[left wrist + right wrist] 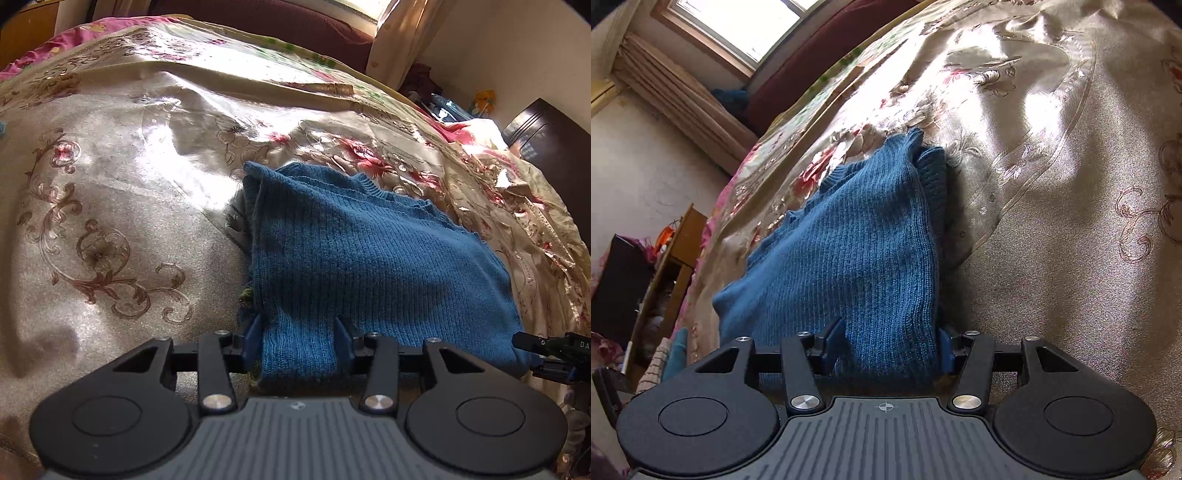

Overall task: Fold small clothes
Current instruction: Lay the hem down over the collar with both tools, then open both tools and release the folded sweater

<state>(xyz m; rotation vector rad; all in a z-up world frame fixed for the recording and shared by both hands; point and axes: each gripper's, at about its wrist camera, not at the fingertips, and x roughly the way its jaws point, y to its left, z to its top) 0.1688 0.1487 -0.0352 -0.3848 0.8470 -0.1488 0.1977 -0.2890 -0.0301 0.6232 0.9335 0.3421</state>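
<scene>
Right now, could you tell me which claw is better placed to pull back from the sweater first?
Likely the right claw: its jaws stand wide, not pinching the blue sweater. The left claw has knit filling its gap, so it may catch.

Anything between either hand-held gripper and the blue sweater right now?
Nothing visible. The blue sweater lies on the bedspread, and its near edge already sits between the jaws of the left hand-held gripper and the right hand-held gripper. Both sets of jaws stand apart, not pinching the knit.
</scene>
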